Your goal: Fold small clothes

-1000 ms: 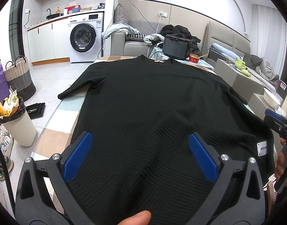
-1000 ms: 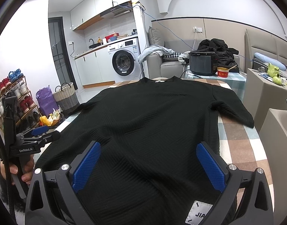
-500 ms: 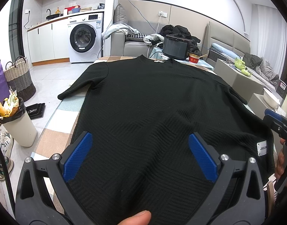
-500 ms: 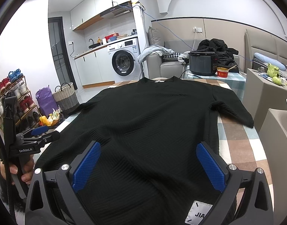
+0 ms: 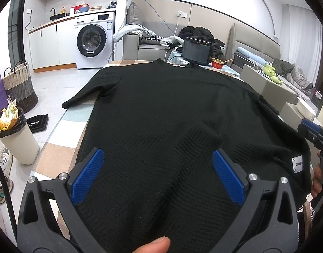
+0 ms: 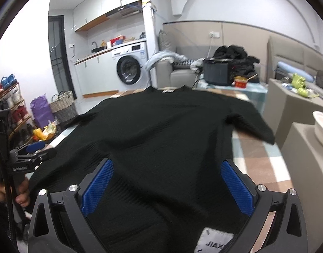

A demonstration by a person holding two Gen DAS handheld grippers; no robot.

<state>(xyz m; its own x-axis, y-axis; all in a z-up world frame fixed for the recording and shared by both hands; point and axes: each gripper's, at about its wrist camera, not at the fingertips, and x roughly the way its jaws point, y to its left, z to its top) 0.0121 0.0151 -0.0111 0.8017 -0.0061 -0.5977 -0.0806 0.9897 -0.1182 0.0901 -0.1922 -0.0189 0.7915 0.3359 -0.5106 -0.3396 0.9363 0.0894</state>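
Both jaws stand wide apart, gripping nothing: close your left gripper [image 5: 158, 168] and right gripper [image 6: 166, 179] evenly on the black sweater's [image 5: 172, 109] hem.

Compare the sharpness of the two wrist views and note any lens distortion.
Left wrist view: sharp, the black sweater knit ribs clear. Right wrist view: motion-smeared, the sweater sleeve edge soft. Both: fisheye bending of walls, dark circular corners.
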